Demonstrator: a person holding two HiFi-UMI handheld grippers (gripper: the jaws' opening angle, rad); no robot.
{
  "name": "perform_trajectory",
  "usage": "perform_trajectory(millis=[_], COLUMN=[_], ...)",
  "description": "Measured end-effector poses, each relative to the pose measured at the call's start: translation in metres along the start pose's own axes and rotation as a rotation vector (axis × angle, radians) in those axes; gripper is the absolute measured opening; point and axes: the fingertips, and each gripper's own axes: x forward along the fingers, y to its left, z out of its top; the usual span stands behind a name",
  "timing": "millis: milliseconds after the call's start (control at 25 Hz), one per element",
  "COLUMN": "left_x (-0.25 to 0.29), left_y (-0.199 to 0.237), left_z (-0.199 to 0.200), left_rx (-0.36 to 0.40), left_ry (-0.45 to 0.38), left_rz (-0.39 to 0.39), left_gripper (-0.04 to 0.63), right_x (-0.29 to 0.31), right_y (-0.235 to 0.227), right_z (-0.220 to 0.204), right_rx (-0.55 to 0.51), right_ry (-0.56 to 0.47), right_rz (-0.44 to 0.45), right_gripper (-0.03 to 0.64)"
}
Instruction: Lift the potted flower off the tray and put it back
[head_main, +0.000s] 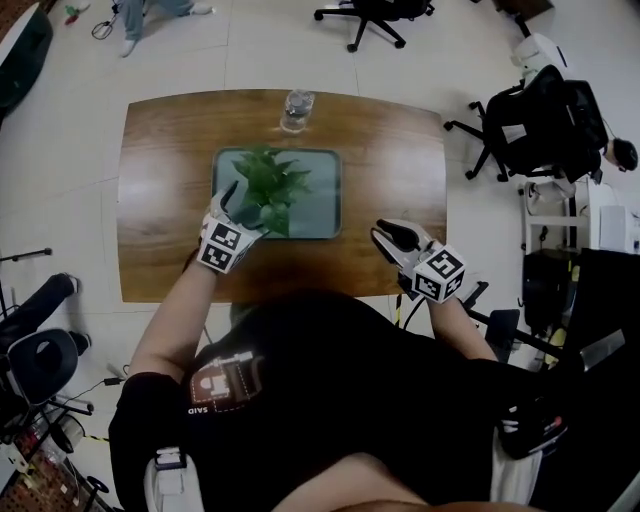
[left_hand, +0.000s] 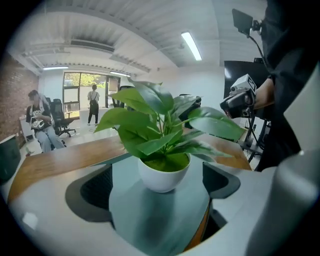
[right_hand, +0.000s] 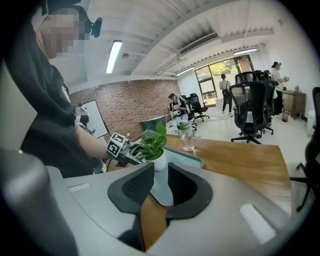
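the task is sitting at its very start, as far as i can judge: the potted flower (left_hand: 162, 170) is standing upright on the tray (head_main: 325, 190), toward the tray's left half, and nothing is lifting it yet. the left tool (head_main: 240, 208) is reaching in at the pot with its jaws spread as wide as they go; the white pot is showing between them, but both pads are standing clear of its sides, so it is holding nothing. closing on the pot, raising it off the tray and setting it back down are all still waiting to be done.

the right tool (head_main: 392, 238) is hovering over the near right part of the worktop (head_main: 170, 150), off the tray and well apart from the plant. its jaws are nearly together, leaving only a narrow gap, and nothing is sitting in that gap.

around the work, a clear water bottle (head_main: 296, 108) is standing on the worktop just beyond the tray's far edge, near enough that a lift swinging away from the person might be brushing it. the plant's broad leaves are spreading over the pot's rim and leaning toward the left tool, so they are likely crowding the grip. office chairs (head_main: 530, 125) are standing on the floor to the right, and other people (left_hand: 37, 120) are sitting and standing far off in the room, none of them near the tray.
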Motion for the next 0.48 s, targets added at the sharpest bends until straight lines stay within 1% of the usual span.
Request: perform_trajectory(millis=[160,320,480], left_x=[0.021,0.032,0.045], left_y=[0.0,0.001,-0.004], left_z=[0.003,0.01,0.015], left_rx=[0.005,0.002,0.038], left_ry=[-0.018,-0.059,-0.077], left_rz=[-0.012,-0.001,0.001], left_gripper=[0.543,0.543,0.54], right_x=[-0.004,-0.004,-0.002], right_y=[-0.004,-0.004,-0.003], right_z=[-0.018,-0.036,-0.046], right_rx=[0.015,-0.01,-0.003], right_ry=[0.016,0.046,0.044], right_rz=[-0.015,-0.015,-0.004], right_gripper=[0.1,0.101,0.101])
